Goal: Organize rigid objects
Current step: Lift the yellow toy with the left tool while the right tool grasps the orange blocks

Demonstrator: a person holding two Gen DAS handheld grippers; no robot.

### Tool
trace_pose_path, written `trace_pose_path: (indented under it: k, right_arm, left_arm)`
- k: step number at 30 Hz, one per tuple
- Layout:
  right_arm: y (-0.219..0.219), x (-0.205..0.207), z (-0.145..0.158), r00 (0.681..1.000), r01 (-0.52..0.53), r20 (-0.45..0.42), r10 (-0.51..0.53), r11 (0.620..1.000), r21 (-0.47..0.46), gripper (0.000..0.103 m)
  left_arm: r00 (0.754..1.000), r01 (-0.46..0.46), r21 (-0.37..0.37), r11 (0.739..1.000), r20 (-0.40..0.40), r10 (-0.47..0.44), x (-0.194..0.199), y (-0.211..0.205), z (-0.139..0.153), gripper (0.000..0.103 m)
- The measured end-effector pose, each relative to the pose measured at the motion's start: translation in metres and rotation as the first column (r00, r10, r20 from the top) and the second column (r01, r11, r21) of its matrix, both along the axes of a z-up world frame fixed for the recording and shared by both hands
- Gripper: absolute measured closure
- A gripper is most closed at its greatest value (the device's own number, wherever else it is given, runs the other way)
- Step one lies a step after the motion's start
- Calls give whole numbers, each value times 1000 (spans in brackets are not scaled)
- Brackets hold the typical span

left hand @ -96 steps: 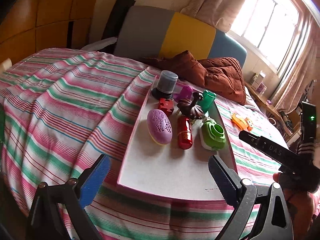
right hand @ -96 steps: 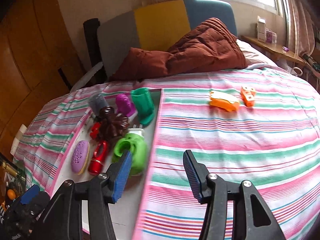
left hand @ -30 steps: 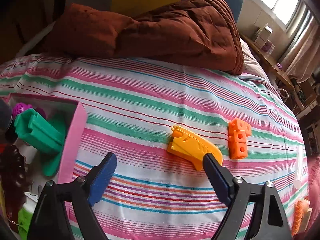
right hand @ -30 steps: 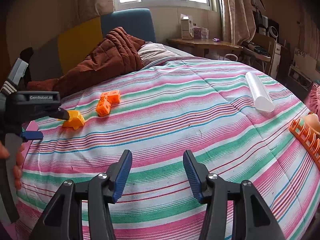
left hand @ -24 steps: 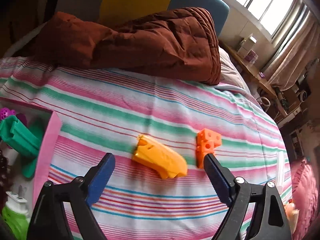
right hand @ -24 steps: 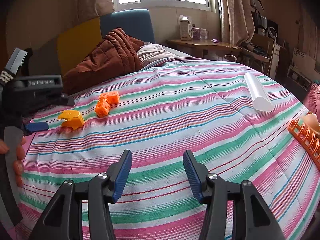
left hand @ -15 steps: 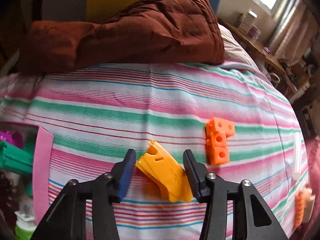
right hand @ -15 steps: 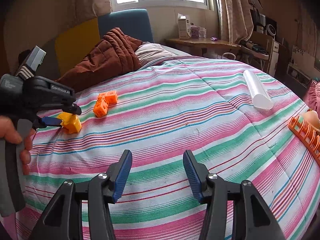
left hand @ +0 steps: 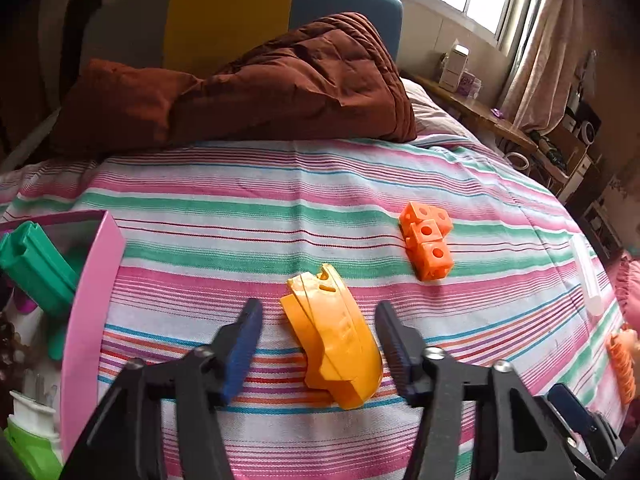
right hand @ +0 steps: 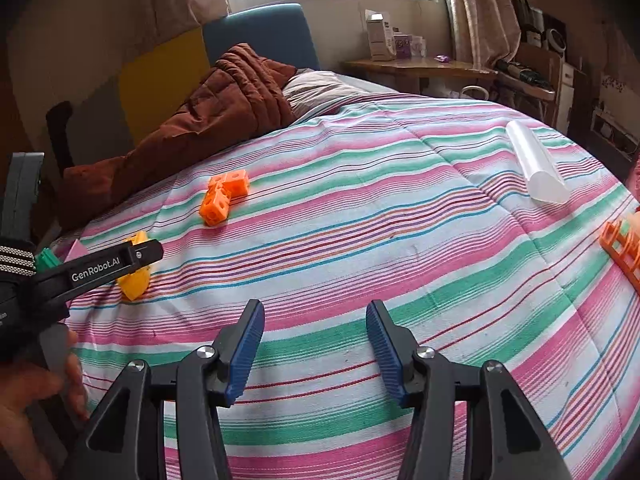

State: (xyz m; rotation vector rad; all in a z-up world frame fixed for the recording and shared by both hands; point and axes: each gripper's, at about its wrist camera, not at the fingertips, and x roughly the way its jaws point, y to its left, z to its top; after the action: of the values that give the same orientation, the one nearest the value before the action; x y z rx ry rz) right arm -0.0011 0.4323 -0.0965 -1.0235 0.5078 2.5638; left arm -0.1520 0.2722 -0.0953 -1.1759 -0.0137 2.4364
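Straddling a curved yellow-orange plastic piece (left hand: 332, 336) with the left claw (left hand: 317, 307), low in the centre of the left wrist view. Jaws just drawn in to a narrow gap, with the piece between them; apparently not clamped yet, given a sliver of striped bedspread (left hand: 240, 208) showing beside the left-hand pad. Lying flat on the bed, that piece, with its long side running away from the camera. Just up and to the right of it, an orange cube block (left hand: 427, 246), apart from both pads. At the left edge of the frame, a pink tray (left hand: 90, 320) already holding green and purple items.

Hovering over bare bedspread in the right wrist view with the right claw (right hand: 314, 306), moderately spread and holding nothing.

Judging the step in hand as the grasp on the yellow-orange piece. To do it well: finish closing squarely across the narrow width, keep both pads level against the curved sides to stop it squirting out forwards, stay clear of loose fabric, then lift straight up before swinging left toward the tray.
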Motion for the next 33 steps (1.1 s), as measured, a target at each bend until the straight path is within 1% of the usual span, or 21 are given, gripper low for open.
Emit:
trace_pose_path:
  k: [1, 2, 4, 6, 8, 11, 15, 18, 20, 21, 22, 23, 26, 30, 33]
  right_arm:
    - [0, -3, 2, 1000, -23, -6, 23, 1000, -19, 49]
    - [-1, -8, 4, 998, -55, -11, 55, 998, -34, 50]
    - [-4, -24, 14, 993, -115, -30, 114, 993, -10, 51]
    - [-7, -46, 28, 984, -170, -57, 171, 985, 21, 51]
    - [-7, -74, 36, 977, -204, -59, 204, 979, 13, 51]
    - [-3, -117, 34, 977, -211, -13, 211, 977, -23, 51]
    - [0, -158, 23, 977, -207, 44, 211, 975, -79, 51]
    - [-7, -179, 12, 965, -242, 93, 246, 969, -55, 52]
    - [-15, -190, 6, 952, -275, 131, 276, 961, -27, 64]
    - [-19, -192, 3, 947, -284, 154, 281, 959, -6, 69]
    - [-21, -191, 1, 946, -289, 159, 283, 957, 16, 76]
    - [-21, -187, 0, 948, -291, 146, 284, 956, 28, 76]
    - [-17, -170, -2, 959, -266, 104, 263, 964, 21, 76]
    - [-11, -129, -3, 974, -214, 68, 216, 976, -29, 76]
    - [-12, -93, 2, 984, -169, 52, 171, 985, -43, 76]
  left_arm:
    - [1000, -17, -2, 1000, 3, 17, -1, -2, -1, 72]
    - [1000, -18, 15, 1000, 4, 18, -2, -4, -2, 72]
    - [1000, -14, 32, 999, 4, 14, -2, -4, -4, 72]
    - [1000, -13, 29, 999, 2, 13, -1, -5, -4, 72]
    - [1000, -12, 24, 1000, -1, 12, -2, -3, -5, 72]
    - [1000, -13, 48, 999, 3, 13, -3, -6, -7, 72]
    - [1000, -15, 87, 996, 12, 14, -5, -11, -9, 71]
    - [1000, -15, 87, 996, 10, 14, -5, -10, -10, 72]
    - [1000, -15, 88, 996, 7, 14, -5, -10, -11, 72]
    - [1000, -15, 92, 996, 8, 14, -5, -11, -12, 72]
    - [1000, -15, 96, 995, 8, 14, -6, -11, -12, 72]
    - [1000, -15, 99, 995, 8, 14, -6, -11, -12, 72]
    - [1000, -14, 95, 995, 5, 14, -6, -11, -12, 72]
    - [1000, -15, 101, 995, 7, 14, -7, -11, -13, 72]
    - [1000, -15, 106, 994, 11, 14, -7, -11, -13, 72]
